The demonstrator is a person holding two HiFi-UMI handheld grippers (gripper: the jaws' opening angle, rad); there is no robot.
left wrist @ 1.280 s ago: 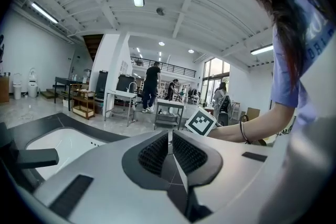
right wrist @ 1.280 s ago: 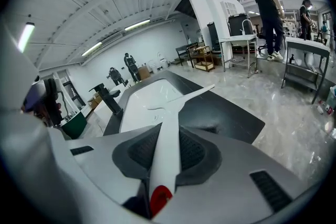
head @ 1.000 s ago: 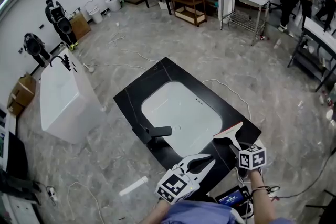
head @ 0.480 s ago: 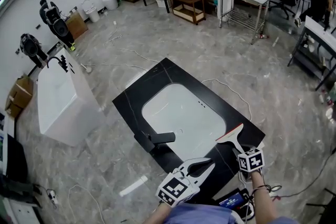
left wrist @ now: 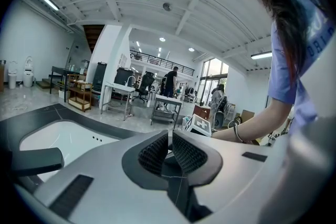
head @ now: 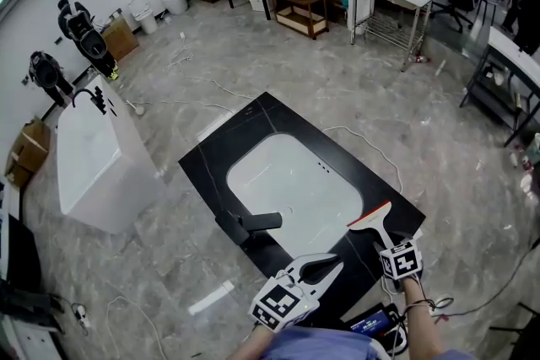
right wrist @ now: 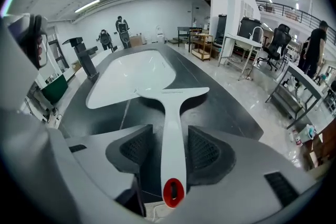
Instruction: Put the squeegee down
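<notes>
1. The right tongs [right wrist: 169,138] have just been opening. Their pads now stand clear of both sides of the squeegee [right wrist: 172,107] handle, which lies between them. The left tongs [left wrist: 170,136] are closed, and I see nothing between them.
2. The white basin [head: 291,185] is sunk in the black surface [head: 253,118], with a black faucet [head: 253,223] at its near-left rim.
3. The squeegee is white with a red-rimmed hole at the handle end. Its blade lies on the surface at the near right corner, just beside the basin.
4. My right tongs tilt steeply down over the handle. The left ones sit nearly level over the near edge.
5. The surface sits low on a grey marbled floor [head: 354,88] strewn with cables. A white tub [head: 93,164] stands to the left, and shelves and tables stand farther back.
</notes>
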